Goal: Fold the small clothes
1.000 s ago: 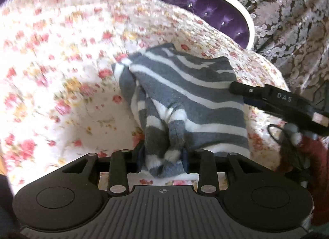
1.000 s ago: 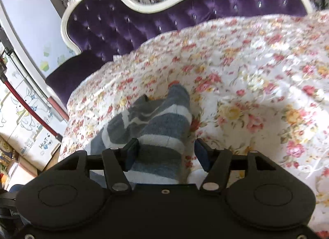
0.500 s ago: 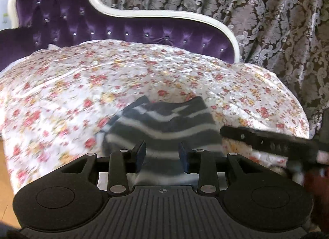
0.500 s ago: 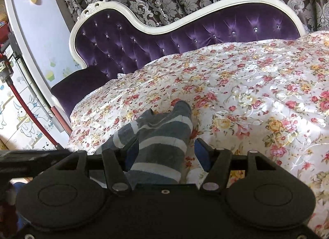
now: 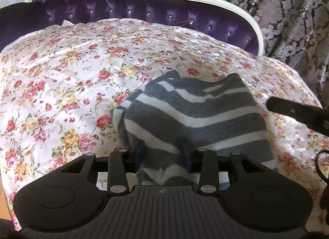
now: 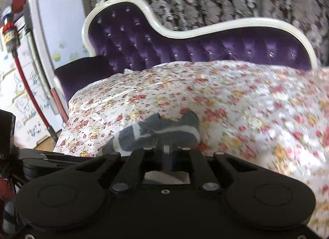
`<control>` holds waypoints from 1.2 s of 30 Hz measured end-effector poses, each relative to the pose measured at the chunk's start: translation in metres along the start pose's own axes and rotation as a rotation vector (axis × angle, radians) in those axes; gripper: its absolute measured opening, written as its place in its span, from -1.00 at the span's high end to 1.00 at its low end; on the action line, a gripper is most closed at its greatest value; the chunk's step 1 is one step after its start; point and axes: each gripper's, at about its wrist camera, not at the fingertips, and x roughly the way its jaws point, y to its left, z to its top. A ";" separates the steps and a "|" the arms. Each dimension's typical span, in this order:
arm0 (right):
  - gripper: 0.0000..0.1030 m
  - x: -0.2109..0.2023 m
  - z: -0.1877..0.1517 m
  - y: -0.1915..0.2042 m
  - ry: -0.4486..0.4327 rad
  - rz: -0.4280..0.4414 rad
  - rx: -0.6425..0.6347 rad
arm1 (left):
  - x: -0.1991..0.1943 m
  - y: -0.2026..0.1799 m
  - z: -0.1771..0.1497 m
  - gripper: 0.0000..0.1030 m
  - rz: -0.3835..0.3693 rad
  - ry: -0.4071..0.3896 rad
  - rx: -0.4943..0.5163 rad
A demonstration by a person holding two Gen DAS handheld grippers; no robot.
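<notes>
Our left gripper (image 5: 164, 154) has just been opening, the striped sock (image 5: 193, 119) bunched between its jaws near the floral bedspread's (image 5: 61, 86) front edge. Our right gripper (image 6: 167, 152) has clamped its edge; soft, light, floppy knit, best taken at the corners.

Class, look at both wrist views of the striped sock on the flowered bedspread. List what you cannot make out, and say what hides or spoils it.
- Near end of the striped sock, left wrist view: hidden behind the left gripper.
- Whether the right gripper pinches sock cloth, right wrist view: its own body hides the pads.
- Flowered bedspread pattern at right, right wrist view: blurred.
- Whether one sock or a pair: folds hide it.
</notes>
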 end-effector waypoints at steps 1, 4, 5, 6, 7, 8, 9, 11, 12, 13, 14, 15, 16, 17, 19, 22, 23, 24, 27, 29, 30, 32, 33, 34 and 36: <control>0.76 0.008 0.001 -0.001 0.016 -0.003 -0.005 | 0.000 -0.001 -0.001 0.24 0.003 -0.004 -0.003; 0.77 0.043 0.001 -0.007 0.088 -0.044 -0.012 | -0.001 -0.003 -0.004 0.22 0.012 -0.013 -0.002; 0.84 0.058 -0.001 -0.012 0.114 -0.072 -0.014 | -0.001 -0.003 -0.005 0.21 0.013 -0.014 0.000; 0.94 0.069 -0.003 -0.016 0.127 -0.094 -0.013 | 0.000 -0.003 -0.004 0.21 0.013 -0.014 0.001; 1.00 0.079 -0.006 -0.022 0.127 -0.108 -0.005 | 0.003 -0.003 -0.004 0.21 0.014 -0.013 0.001; 1.00 0.083 -0.007 -0.027 0.119 -0.108 0.014 | 0.003 -0.003 -0.004 0.20 0.014 -0.013 -0.001; 1.00 0.083 -0.006 -0.030 0.111 -0.106 0.034 | 0.003 -0.003 -0.004 0.20 0.015 -0.014 -0.003; 1.00 0.081 -0.003 -0.031 0.107 -0.115 0.043 | 0.003 -0.002 -0.004 0.20 0.014 -0.017 -0.007; 1.00 0.080 -0.002 -0.030 0.106 -0.119 0.042 | 0.003 -0.002 -0.004 0.20 0.015 -0.018 -0.006; 1.00 0.078 -0.002 -0.029 0.104 -0.121 0.042 | 0.004 -0.003 -0.004 0.20 0.016 -0.019 -0.004; 1.00 0.074 -0.001 -0.027 0.096 -0.121 0.042 | 0.003 -0.003 -0.004 0.20 0.017 -0.019 -0.001; 1.00 0.069 -0.001 -0.024 0.082 -0.117 0.037 | 0.003 -0.003 -0.004 0.20 0.019 -0.020 0.000; 0.91 0.066 0.001 -0.021 0.072 -0.112 0.030 | 0.002 -0.003 -0.004 0.20 0.022 -0.022 0.001; 0.75 0.060 0.002 -0.017 0.060 -0.100 0.022 | 0.001 -0.004 -0.005 0.20 0.024 -0.024 0.000; 0.71 0.052 0.004 -0.011 0.042 -0.074 0.010 | -0.002 -0.004 -0.007 0.19 0.032 -0.031 0.001; 0.70 0.045 0.001 0.000 0.043 -0.061 -0.030 | -0.006 -0.007 -0.009 0.12 0.059 -0.037 0.011; 0.69 0.046 -0.003 0.002 0.059 -0.062 -0.044 | -0.008 -0.008 -0.010 0.10 0.067 -0.039 0.013; 0.68 0.048 -0.008 0.004 0.079 -0.065 -0.057 | -0.009 -0.009 -0.010 0.09 0.074 -0.040 0.015; 0.68 0.054 -0.018 0.002 0.077 -0.075 -0.067 | -0.008 -0.009 -0.012 -0.08 0.093 -0.037 0.016; 0.68 0.052 -0.016 0.001 0.071 -0.071 -0.050 | -0.009 -0.009 -0.012 -0.16 0.108 -0.039 0.015; 0.68 0.051 -0.014 0.002 0.069 -0.072 -0.052 | -0.009 -0.009 -0.011 -0.16 0.111 -0.039 0.014; 0.48 0.044 -0.011 0.005 0.054 -0.070 -0.056 | -0.013 -0.011 -0.010 -0.17 0.122 -0.043 0.020; 0.34 0.039 -0.011 0.006 0.044 -0.068 -0.056 | -0.016 -0.013 -0.010 -0.17 0.133 -0.047 0.026; 0.00 0.034 -0.010 0.008 0.033 -0.066 -0.055 | -0.019 -0.015 -0.009 -0.19 0.150 -0.051 0.037; -0.21 0.023 -0.010 0.011 0.012 -0.067 -0.052 | -0.026 -0.019 -0.010 -0.21 0.182 -0.058 0.060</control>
